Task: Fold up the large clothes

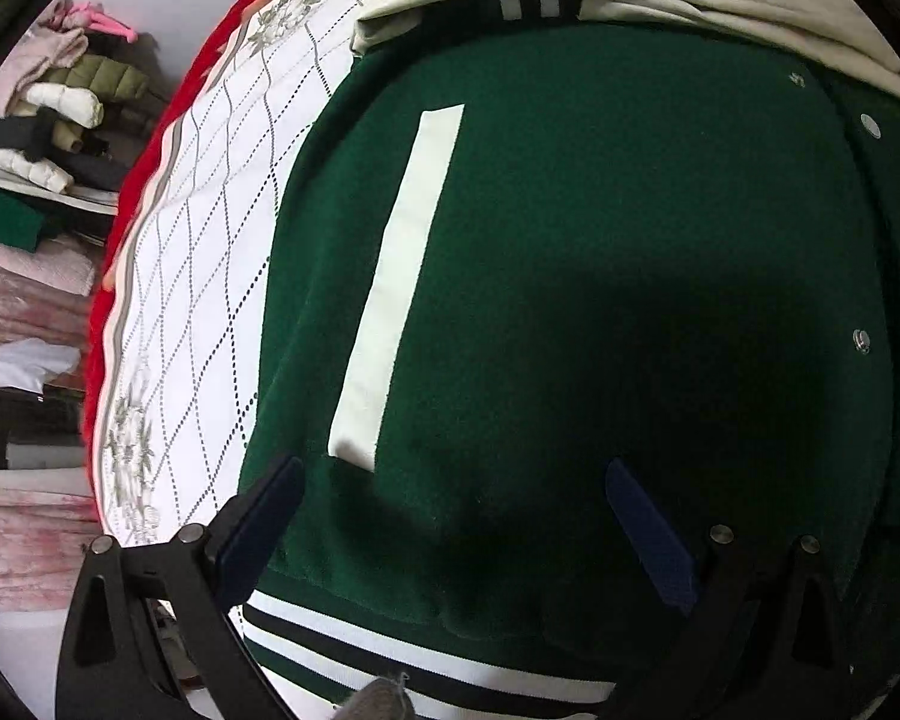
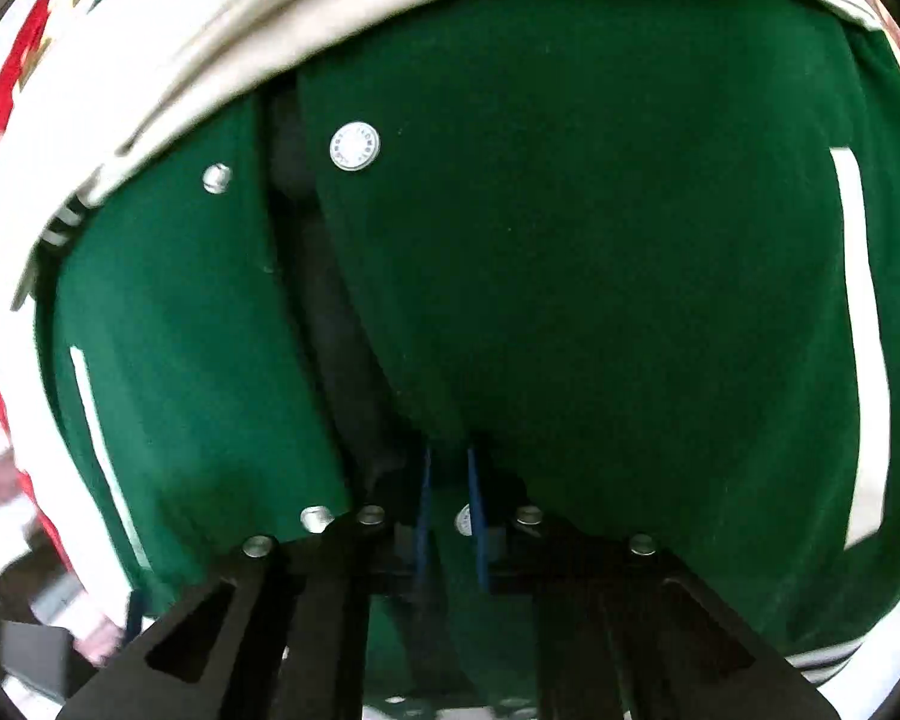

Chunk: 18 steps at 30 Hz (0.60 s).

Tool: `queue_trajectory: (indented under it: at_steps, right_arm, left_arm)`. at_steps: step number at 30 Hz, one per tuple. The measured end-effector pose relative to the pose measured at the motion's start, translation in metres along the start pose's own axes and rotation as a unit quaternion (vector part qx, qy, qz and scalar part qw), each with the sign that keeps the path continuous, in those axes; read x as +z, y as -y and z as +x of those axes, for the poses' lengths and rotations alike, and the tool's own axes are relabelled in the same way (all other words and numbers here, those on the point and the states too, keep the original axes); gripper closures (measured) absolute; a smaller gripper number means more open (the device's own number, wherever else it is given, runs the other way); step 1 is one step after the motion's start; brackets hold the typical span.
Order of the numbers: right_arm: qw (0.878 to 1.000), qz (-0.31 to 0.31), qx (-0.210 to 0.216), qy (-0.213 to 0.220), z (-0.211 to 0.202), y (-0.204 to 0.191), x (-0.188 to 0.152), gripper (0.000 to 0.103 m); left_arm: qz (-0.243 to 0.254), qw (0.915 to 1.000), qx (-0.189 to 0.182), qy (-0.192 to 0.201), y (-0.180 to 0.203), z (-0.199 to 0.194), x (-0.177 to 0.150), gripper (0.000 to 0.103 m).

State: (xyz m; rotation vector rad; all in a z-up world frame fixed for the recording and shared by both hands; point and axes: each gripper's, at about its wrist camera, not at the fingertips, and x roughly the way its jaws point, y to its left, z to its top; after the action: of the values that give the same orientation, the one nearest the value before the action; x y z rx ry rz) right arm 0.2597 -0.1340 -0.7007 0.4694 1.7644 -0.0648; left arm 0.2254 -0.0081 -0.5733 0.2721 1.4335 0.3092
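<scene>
Left gripper [image 1: 450, 516] wide over green jacket [image 1: 570, 300] — quilt [image 1: 210, 240] edge leftward. Right gripper [image 2: 448, 480] pinched, probably on placket fold.

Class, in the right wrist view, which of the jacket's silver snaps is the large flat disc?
The snap on the overlapping right front panel's edge, near the top; the others are small raised studs.

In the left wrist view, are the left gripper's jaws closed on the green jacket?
No: the left gripper has its jaws wide apart above the green felt varsity jacket, pinching nothing.
</scene>
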Motion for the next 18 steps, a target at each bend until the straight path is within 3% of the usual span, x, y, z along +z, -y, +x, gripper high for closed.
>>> queue_trajectory:
  at_steps: [3, 6, 8, 10, 12, 14, 18]
  right_arm:
    - [0.999, -0.015, 0.032, 0.017, -0.022, -0.017, -0.013, 0.093]
    - [0.999, -0.045, 0.003, 0.028, -0.024, -0.032, -0.020, 0.093]
    - [0.998, -0.055, -0.012, -0.003, -0.007, -0.024, -0.014, 0.091]
    - [0.999, -0.049, 0.012, -0.016, -0.004, -0.025, -0.012, 0.083]
    - [0.998, -0.046, 0.036, -0.011, -0.025, -0.011, -0.020, 0.062]
    - [0.998, -0.044, 0.040, 0.005, -0.050, 0.000, -0.029, 0.051]
    - [0.999, -0.007, 0.021, 0.028, -0.100, 0.068, -0.046, 0.050]
  left_arm:
    - [-0.001, 0.9999, -0.010, 0.006, -0.003, -0.001, -0.004, 0.000]
    - [-0.001, 0.9997, -0.022, 0.008, -0.009, 0.001, -0.006, 0.000]
    - [0.004, 0.9996, -0.028, 0.009, -0.014, 0.000, -0.007, 0.000]
    - [0.006, 0.9994, -0.032, 0.016, -0.019, -0.009, -0.007, 0.000]
    - [0.005, 0.9988, -0.038, 0.031, -0.027, -0.023, -0.005, 0.000]
    - [0.002, 0.9978, -0.045, 0.050, -0.032, -0.044, -0.001, 0.000]
    - [-0.004, 0.9955, -0.055, 0.078, -0.032, -0.077, 0.008, 0.000]
